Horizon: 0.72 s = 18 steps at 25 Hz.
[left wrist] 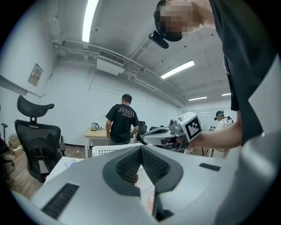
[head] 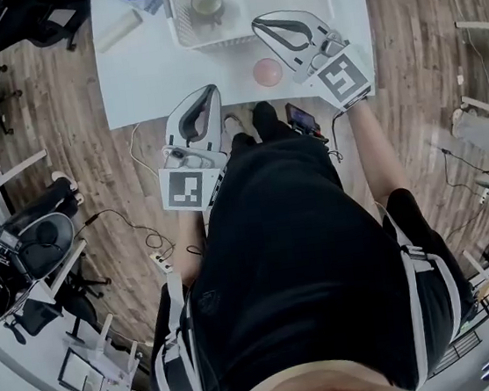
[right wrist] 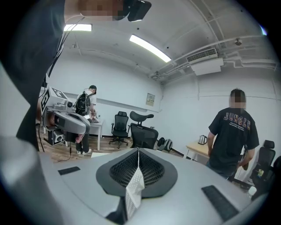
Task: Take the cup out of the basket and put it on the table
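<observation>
White basket [head: 194, 35] holds the cup [head: 207, 3]; my right claw [head: 256, 22] hovers beside it, ready to reach; left claw [head: 211, 89] hangs back; both closed, empty.

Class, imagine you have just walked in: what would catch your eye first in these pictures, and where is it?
Two grey grippers stand out, both shut and empty: the left gripper at the near edge of the white table, the right gripper over the table. Just beyond them a cup sits inside a white basket.
</observation>
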Available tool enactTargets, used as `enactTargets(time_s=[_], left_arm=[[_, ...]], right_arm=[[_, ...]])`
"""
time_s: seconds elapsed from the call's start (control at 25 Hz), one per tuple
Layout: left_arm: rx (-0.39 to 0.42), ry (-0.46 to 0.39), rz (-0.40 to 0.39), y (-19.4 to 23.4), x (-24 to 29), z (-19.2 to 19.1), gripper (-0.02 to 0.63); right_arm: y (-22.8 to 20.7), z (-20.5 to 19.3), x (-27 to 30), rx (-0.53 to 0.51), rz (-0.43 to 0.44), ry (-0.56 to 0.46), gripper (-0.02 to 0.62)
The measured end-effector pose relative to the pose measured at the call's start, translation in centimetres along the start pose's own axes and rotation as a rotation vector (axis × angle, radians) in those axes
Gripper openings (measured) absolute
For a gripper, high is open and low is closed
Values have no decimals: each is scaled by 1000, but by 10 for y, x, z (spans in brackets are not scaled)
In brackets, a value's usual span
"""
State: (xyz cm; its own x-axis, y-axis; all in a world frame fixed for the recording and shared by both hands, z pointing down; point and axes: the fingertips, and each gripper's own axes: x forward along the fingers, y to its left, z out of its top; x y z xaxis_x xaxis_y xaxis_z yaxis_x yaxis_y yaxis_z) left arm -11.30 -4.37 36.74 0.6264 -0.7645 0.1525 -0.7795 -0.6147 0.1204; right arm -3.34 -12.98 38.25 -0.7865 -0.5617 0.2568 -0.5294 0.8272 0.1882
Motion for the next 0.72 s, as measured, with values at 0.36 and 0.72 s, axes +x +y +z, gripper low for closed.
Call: enactTargets(time_s=[0.36,0.72], left_arm=[[-18,20,63,14,16,-4,18],[-17,42,107,25,34,-4,20]], right_arm=[[-27,-18,28,-14,64,27,20],[-54,-37,55,-27,126,44,21]])
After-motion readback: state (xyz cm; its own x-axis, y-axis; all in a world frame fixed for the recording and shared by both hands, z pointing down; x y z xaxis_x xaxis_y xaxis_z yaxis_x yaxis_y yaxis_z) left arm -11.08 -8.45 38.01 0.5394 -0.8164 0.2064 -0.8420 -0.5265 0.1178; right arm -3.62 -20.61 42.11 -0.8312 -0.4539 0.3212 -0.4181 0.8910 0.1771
